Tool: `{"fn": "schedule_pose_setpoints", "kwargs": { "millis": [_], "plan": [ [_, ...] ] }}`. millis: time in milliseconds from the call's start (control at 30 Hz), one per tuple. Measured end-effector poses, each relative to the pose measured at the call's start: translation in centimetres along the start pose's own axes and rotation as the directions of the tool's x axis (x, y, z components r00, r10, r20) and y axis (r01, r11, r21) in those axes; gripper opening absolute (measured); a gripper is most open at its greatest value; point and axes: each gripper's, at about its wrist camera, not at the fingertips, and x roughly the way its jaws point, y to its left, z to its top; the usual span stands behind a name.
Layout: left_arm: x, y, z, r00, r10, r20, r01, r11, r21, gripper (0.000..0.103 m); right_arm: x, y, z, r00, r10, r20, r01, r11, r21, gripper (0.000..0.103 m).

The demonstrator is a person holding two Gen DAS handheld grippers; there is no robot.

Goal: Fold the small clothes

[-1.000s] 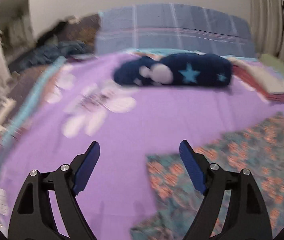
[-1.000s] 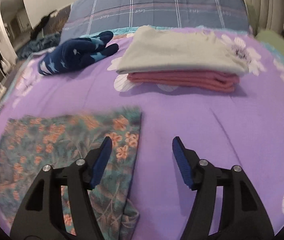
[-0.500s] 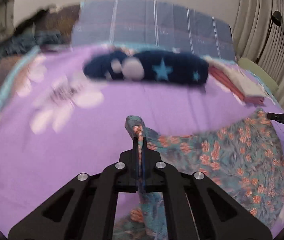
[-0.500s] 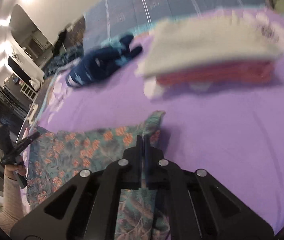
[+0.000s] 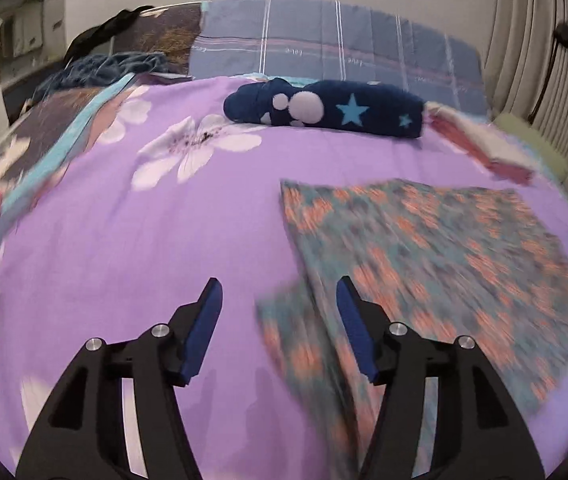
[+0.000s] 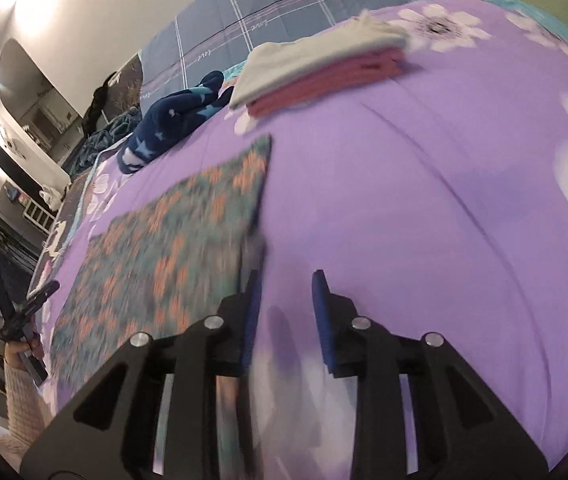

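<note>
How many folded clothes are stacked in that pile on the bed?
2: a cream garment on top and a pink garment under it, beside the navy star blanket. More may be hidden underneath.

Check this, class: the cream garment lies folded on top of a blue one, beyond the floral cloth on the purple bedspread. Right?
Not quite. The cream garment lies on a pink one, not blue, as the right wrist view shows. It does sit beyond the floral cloth on the purple bedspread.

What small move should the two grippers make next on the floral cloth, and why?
Probably pull both back and regrip for another fold. The floral cloth lies flat on the bed; the left gripper and right gripper are opening, with no cloth pinched.
</note>
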Motion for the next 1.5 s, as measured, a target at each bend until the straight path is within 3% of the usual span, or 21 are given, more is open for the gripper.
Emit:
{"fn": "schedule_pose_setpoints", "kwargs": {
  "millis": [133,267,367,467,600,900,1000,1033,1067,1100,1133,1233,1300,1367,1433,1500],
  "plan": [
    [-4.2,-0.5,-4.8,0.996,-0.088,-0.021,0.088,0.996,-0.011,0.06,-2.4,-0.4,-4.0,1.0,0.018,-0.018,-0.017,1.0,0.021,0.028],
    [-6.2,-2.8,-7.8,0.989,-0.132,-0.06,0.136,0.987,0.086,0.06,-3.2,0.1,-5.9,0.999,0.032,-0.027,-0.031,0.999,0.013,0.03],
    [-6.3,-4.1,-9.4,0.989,-0.121,-0.082,0.132,0.979,0.152,0.06,-3.7,0.3,-6.6,0.998,0.06,-0.018,-0.059,0.998,0.022,0.032],
    [-5.2,-4.2,-9.5,0.992,-0.091,-0.085,0.103,0.984,0.145,0.054,-4.1,0.7,-7.4,0.996,0.083,-0.015,-0.083,0.996,0.014,0.034],
    [-5.2,-3.4,-8.5,0.985,-0.169,-0.038,0.171,0.984,0.055,0.052,-4.8,1.2,-7.8,0.994,0.106,-0.007,-0.106,0.994,-0.003,0.034],
    [-3.6,-3.9,-7.6,0.965,-0.248,-0.089,0.249,0.969,0.003,0.053,-2.9,2.1,-7.0,0.992,0.122,-0.037,-0.123,0.991,-0.049,0.037],
    [-2.9,-3.8,-7.3,0.965,-0.243,-0.098,0.24,0.97,-0.034,0.051,-1.9,2.2,-6.1,0.992,0.114,-0.046,-0.116,0.992,-0.041,0.037],
    [-2.7,-3.7,-7.2,0.966,-0.241,-0.098,0.237,0.97,-0.043,0.043,-1.6,2.4,-5.8,0.993,0.108,-0.051,-0.111,0.993,-0.044,0.036],
    [-2.5,-3.6,-7.2,0.967,-0.233,-0.1,0.229,0.972,-0.05,0.023,-1.4,2.7,-5.6,0.994,0.099,-0.056,-0.102,0.993,-0.055,0.017],
    [-2.4,-3.5,-7.0,0.969,-0.222,-0.106,0.216,0.975,-0.06,0.008,-1.5,3.1,-5.5,0.995,0.082,-0.051,-0.086,0.994,-0.072,0.005],
    [-2.5,-3.4,-7.0,0.971,-0.216,-0.102,0.21,0.975,-0.067,0.004,-2.0,3.4,-5.6,0.996,0.087,-0.032,-0.089,0.993,-0.078,0.005],
    [-5.3,-4.3,-6.8,0.982,-0.183,-0.037,0.183,0.983,-0.01,0.004,-5.4,4.0,-6.0,0.986,0.158,0.045,-0.152,0.983,-0.102,0.004],
    [-7.3,-5.0,-7.4,0.982,-0.184,-0.034,0.185,0.981,0.053,0.004,-6.8,4.1,-6.7,0.983,0.174,0.049,-0.167,0.978,-0.125,0.004],
    [-7.0,-5.2,-8.5,0.988,-0.133,-0.082,0.141,0.985,0.102,0.005,-6.5,3.9,-7.9,0.994,0.113,0.013,-0.109,0.98,-0.167,0.004],
    [-5.2,-4.7,-9.8,0.982,-0.1,-0.158,0.116,0.989,0.093,0.005,-4.8,3.4,-8.9,0.997,0.05,-0.051,-0.058,0.983,-0.173,0.005],
    [-4.0,-4.1,-10.5,0.981,-0.085,-0.177,0.099,0.992,0.071,0.008,-3.3,2.7,-9.5,0.996,0.014,-0.094,-0.028,0.989,-0.148,0.007]
  ]
}}
